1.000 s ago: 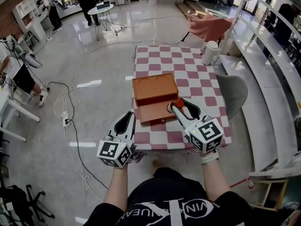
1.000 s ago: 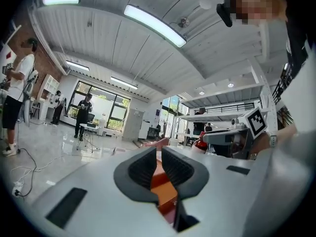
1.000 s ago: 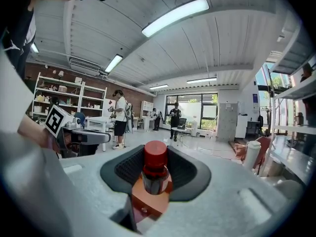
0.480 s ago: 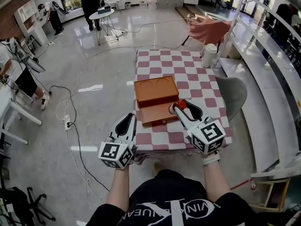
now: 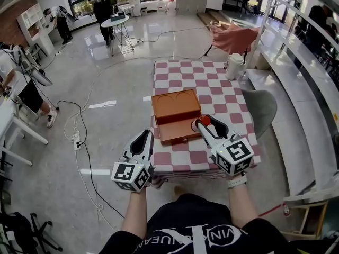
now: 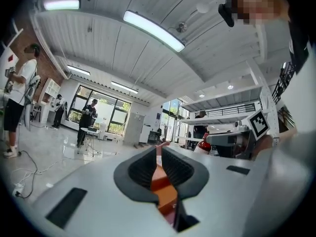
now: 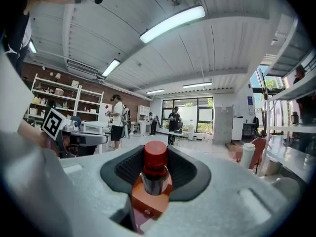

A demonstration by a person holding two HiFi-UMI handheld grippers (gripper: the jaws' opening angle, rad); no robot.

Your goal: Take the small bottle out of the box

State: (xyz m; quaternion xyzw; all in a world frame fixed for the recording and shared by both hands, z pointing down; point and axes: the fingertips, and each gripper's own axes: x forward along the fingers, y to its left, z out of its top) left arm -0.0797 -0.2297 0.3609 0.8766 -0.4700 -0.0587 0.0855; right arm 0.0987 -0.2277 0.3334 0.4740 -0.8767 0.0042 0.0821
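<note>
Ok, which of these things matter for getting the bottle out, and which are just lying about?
Job: small bottle, clamped in right gripper; orange box.
Lying about: white jug at the far corner of the table; grey chair beside it.

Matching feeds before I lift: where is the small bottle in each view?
Head view: small bottle between the right gripper tips, right of centre.
Left gripper view: probably the small red shape right of centre, too small to confirm.
Right gripper view: dead centre, clamped in the jaws.
Shared landmark: the orange box.
</note>
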